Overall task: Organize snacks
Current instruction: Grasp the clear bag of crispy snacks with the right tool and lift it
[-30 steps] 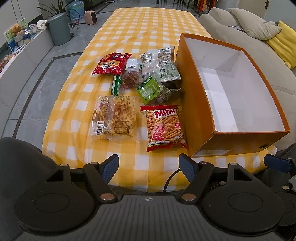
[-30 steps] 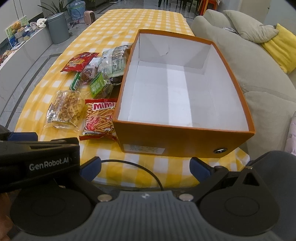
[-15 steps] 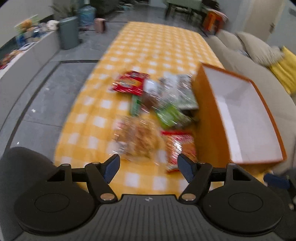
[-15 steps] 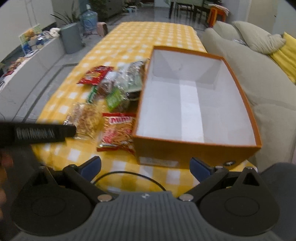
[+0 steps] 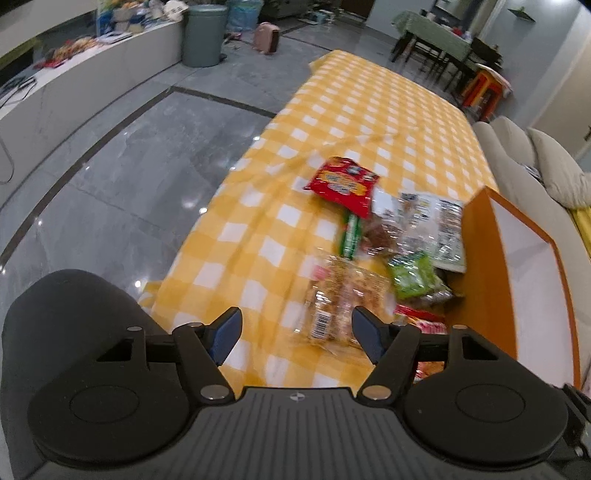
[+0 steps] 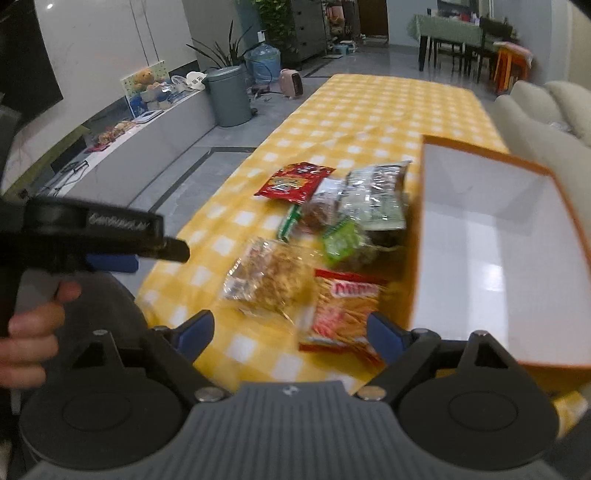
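Several snack packs lie on the yellow checked table (image 5: 369, 110): a red bag (image 5: 343, 182), a clear silver pack (image 5: 432, 225), a green pack (image 5: 412, 275), a clear pack of biscuits (image 5: 340, 299) and a red Mimi stick bag (image 6: 343, 314). An empty orange box (image 6: 491, 251) with a white inside stands to their right. My left gripper (image 5: 297, 334) is open and empty above the table's near edge, close to the biscuit pack. My right gripper (image 6: 290, 330) is open and empty, near the Mimi bag. The left gripper's body (image 6: 92, 236) shows in the right wrist view.
A beige sofa (image 5: 532, 177) runs along the table's right side. Grey tiled floor (image 5: 129, 177), a grey bin (image 5: 203, 35) and a low white counter (image 5: 92, 74) lie to the left. A dining table with chairs (image 6: 458, 40) stands far behind.
Both grippers have swung left and tilted up, so the snacks and box have shifted right and lower in both views. Both stay open and empty.
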